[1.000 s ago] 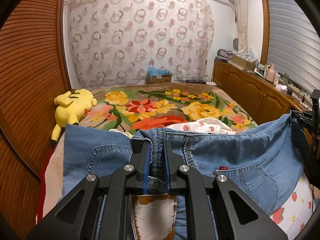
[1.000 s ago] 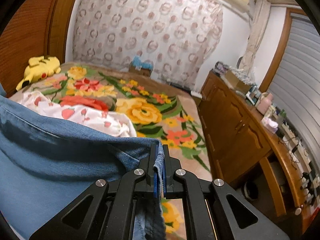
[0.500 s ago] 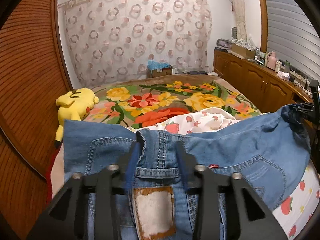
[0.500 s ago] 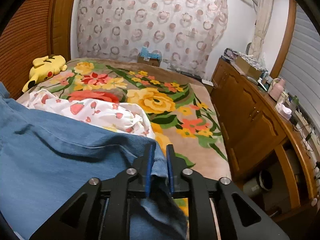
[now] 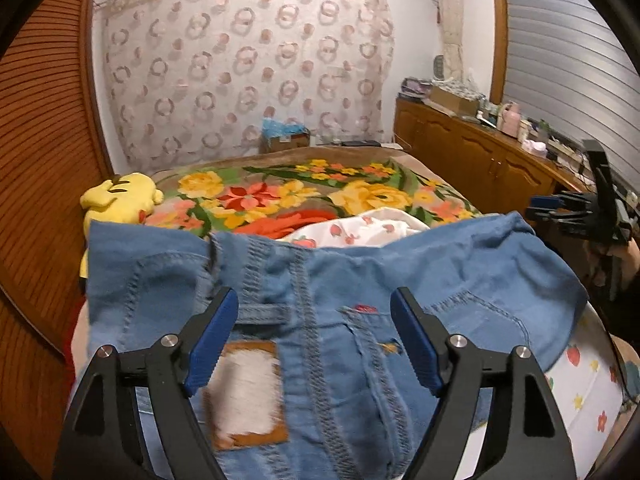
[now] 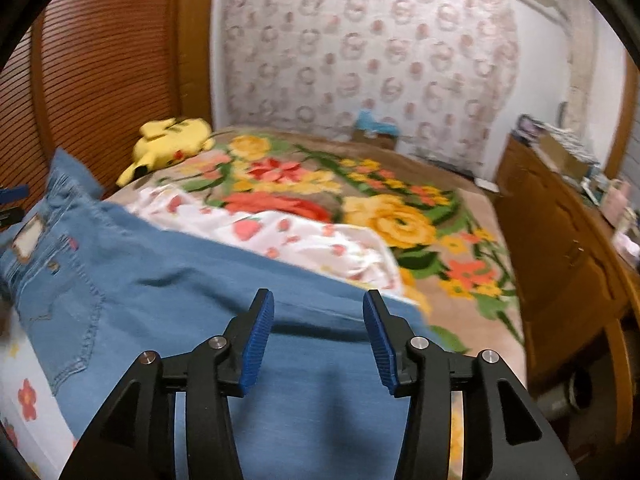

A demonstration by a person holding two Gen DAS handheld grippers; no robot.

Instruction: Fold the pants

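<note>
Fingers of the left gripper (image 5: pixel 314 336) were seen spread wide, having just been opening, with the waistband end of the pants (image 5: pixel 328 304) lying below and between them but pressed by neither pad. Directly ahead of those fingers lay the belt loop and centre seam, and just left of the seam a tan-edged leather patch (image 5: pixel 246 394) was noted; its face looked worn white and no writing could be read on it. A small red tab (image 5: pixel 366 309) at the pocket edge was too small for any brand to be made out. The long axis of the pants was judged to run from the left gripper's side across the bed (image 6: pixel 404 220) to the right gripper's. Farther right, the right gripper (image 6: pixel 318 336) was likewise parted, its jaws just opened, the plain leg end of the denim lying flat beneath and nothing clamped. For a next fold, the waistband was judged nearer the left hand, the leg end nearer the right.
</note>
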